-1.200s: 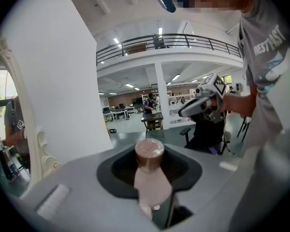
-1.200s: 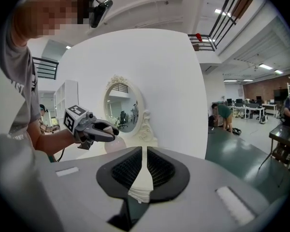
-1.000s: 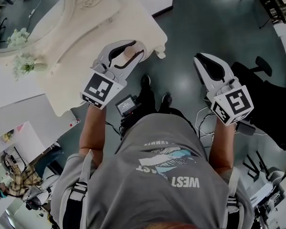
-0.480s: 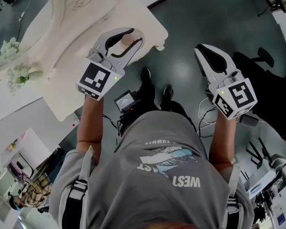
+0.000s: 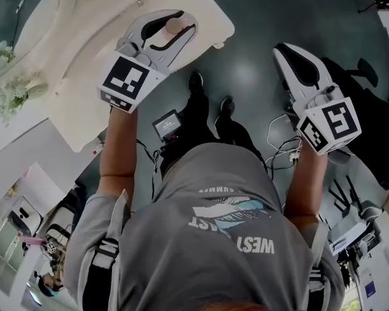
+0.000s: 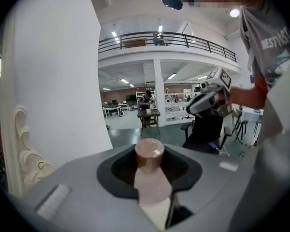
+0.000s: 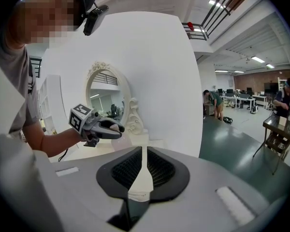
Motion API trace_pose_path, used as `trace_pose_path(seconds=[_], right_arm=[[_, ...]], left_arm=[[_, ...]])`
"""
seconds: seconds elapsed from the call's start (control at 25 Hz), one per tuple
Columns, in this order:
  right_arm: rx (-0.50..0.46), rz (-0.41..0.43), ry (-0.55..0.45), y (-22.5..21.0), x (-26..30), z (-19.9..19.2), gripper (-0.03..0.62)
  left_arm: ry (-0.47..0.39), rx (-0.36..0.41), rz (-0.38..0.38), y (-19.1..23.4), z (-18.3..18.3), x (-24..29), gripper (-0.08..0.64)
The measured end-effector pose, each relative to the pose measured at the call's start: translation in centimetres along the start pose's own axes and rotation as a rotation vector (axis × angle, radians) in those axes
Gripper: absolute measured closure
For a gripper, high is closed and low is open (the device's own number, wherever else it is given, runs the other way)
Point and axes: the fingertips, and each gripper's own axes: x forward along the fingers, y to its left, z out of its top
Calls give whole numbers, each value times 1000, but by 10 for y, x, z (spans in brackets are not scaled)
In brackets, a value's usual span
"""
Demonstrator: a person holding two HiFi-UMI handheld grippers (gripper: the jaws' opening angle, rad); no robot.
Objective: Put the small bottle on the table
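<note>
In the head view my left gripper (image 5: 183, 21) is shut on the small pale bottle with a tan cap (image 5: 174, 26). It holds the bottle above the near corner of the cream dressing table (image 5: 84, 89). In the left gripper view the bottle (image 6: 150, 158) stands upright between the jaws of the left gripper (image 6: 152, 192), cap toward the open room. My right gripper (image 5: 282, 50) hangs over the dark floor to the right of the table, its jaws shut with nothing between them. The right gripper view shows those jaws (image 7: 143, 166) pressed together, with the left gripper (image 7: 100, 127) beyond them in front of the table.
An oval mirror in an ornate cream frame (image 7: 106, 95) stands on the table, with white flowers (image 5: 6, 89) beside it. A small device with a screen (image 5: 167, 123) and cables lie on the floor by my feet. A black office chair (image 5: 366, 76) stands to the right.
My left gripper has carried the bottle forward, farther over the table's corner. The right gripper has stayed shut over the floor and shifted only slightly.
</note>
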Motion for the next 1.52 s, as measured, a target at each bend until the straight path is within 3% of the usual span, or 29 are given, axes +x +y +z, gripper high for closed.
trace_pose_path(seconds=[1.52], right_arm=[[158,18,215,-49,53,-101,554]], left_arm=[[172,-157,-65,56,-133,138,439]])
